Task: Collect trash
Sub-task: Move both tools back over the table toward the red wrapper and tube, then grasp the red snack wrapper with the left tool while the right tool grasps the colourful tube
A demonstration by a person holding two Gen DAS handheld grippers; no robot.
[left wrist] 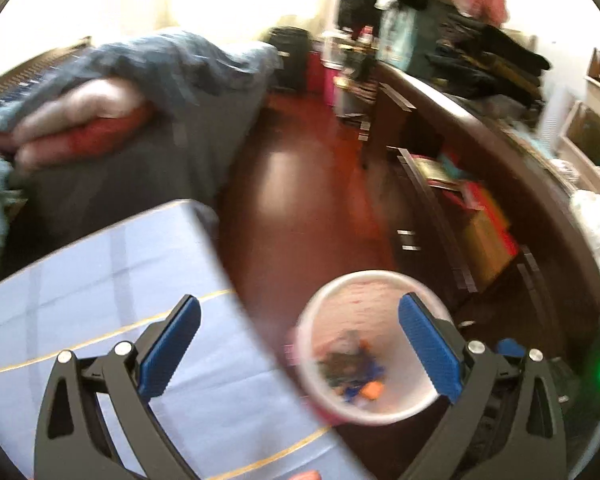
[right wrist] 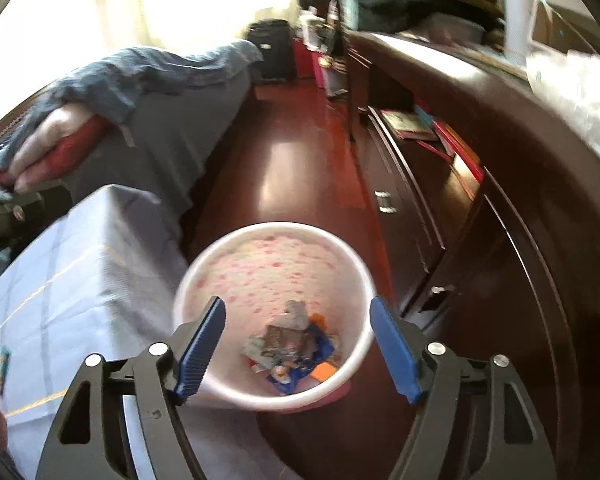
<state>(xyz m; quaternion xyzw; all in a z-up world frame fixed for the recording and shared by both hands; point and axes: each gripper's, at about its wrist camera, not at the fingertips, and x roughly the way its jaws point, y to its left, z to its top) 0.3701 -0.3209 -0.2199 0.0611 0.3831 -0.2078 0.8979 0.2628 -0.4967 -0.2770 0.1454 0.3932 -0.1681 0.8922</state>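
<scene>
Both wrist views looked down and forward along their blue-padded fingers, from above the table's (left wrist: 100,280) right edge. The right view sat directly over the bin (right wrist: 204,280); the left view held it lower right (left wrist: 312,320). Both shared table, bin, floor (right wrist: 300,168), far bed (left wrist: 140,140).

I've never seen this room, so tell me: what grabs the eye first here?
The white, pink-speckled bin on the red-brown floor, with wrappers at its bottom, right under the open right gripper. Left of it is a table under a pale blue cloth; the open left gripper straddles its edge.
</scene>
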